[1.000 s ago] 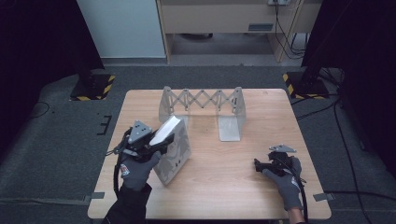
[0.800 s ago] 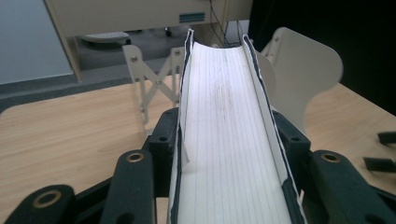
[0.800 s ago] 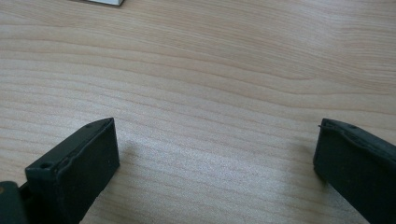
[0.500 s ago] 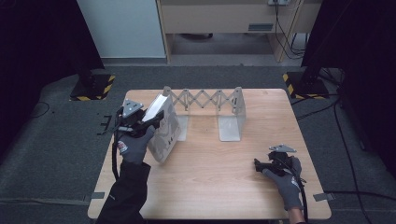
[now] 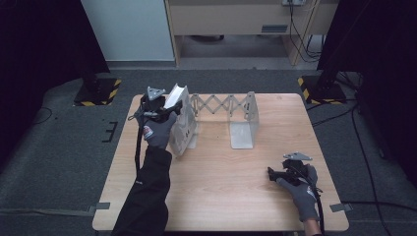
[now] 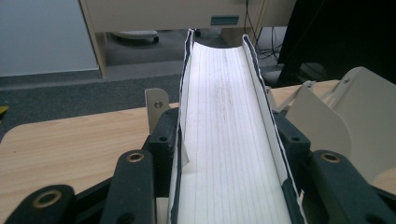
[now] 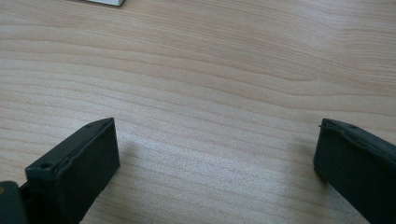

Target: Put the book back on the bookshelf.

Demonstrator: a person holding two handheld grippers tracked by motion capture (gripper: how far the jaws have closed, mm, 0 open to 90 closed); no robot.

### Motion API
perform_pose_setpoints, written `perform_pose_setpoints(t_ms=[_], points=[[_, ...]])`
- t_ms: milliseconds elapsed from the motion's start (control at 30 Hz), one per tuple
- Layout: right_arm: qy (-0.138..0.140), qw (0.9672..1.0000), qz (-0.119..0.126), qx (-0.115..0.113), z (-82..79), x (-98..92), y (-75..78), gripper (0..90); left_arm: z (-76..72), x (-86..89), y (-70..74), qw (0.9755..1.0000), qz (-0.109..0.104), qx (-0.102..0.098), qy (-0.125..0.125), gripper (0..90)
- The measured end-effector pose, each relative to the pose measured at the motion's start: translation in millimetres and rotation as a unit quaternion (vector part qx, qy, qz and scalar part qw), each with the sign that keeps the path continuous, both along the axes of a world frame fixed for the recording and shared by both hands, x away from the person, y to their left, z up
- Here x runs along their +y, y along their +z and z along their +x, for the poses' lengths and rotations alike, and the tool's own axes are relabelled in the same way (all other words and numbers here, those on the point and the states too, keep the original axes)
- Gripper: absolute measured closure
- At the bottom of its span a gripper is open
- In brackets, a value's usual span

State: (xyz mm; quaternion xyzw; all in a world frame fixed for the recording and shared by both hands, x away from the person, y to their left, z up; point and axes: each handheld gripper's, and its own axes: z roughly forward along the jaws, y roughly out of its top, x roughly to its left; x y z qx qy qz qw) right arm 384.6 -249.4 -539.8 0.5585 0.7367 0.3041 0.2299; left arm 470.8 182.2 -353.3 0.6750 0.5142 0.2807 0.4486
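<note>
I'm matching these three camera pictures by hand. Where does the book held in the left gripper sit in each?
High view: the book is upper left, by the rack's left end.
Left gripper view: the book runs up the centre, clamped between the jaws.
Right gripper view: not in it.
Shared landmark: the wooden table.

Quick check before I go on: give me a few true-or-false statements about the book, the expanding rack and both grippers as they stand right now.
1. The left gripper is shut on a book. True.
2. The book lies flat on the table. False: it is held up at the left end of the expanding rack.
3. The right gripper is open over bare wood. True.
4. The right gripper holds a second book. False: nothing is between its jaws.
5. The rack stands at the table's near edge. False: it stands along the far side.
</note>
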Motion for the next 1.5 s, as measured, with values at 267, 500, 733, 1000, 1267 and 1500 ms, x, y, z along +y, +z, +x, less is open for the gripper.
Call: perform_pose_setpoints(t_ms=[267, 500, 733, 1000, 1267, 1500], points=[[0.001, 1.0000, 0.000, 0.000, 0.7, -0.3, 0.1, 0.6, 26.6, -11.4, -14.3, 0.9998, -0.003, 0.006, 0.020, 52.4], [0.001, 1.0000, 0.000, 0.000, 0.6, -0.3, 0.1, 0.6, 34.7, -22.1, -19.3, 0.9996, 0.003, 0.011, 0.026, 52.3], [0.002, 1.0000, 0.000, 0.000, 0.6, -0.3, 0.1, 0.6, 42.2, -31.3, -31.6, 0.9993, 0.013, 0.008, 0.035, 52.3], [0.003, 1.0000, -0.001, 0.000, 0.6, -0.4, 0.0, 0.6, 38.1, -40.2, -33.4, 0.9997, 0.012, 0.003, 0.022, 45.6], [0.003, 1.0000, -0.001, 0.000, 0.6, -0.4, 0.0, 0.6, 0.6, -17.4, -44.6, 0.9994, -0.015, -0.019, -0.026, 38.0], [0.002, 1.0000, -0.002, -0.001, 0.6, -0.2, -0.1, 0.6, -22.2, -5.4, -68.1, 0.9987, -0.017, -0.009, -0.046, 42.0]])
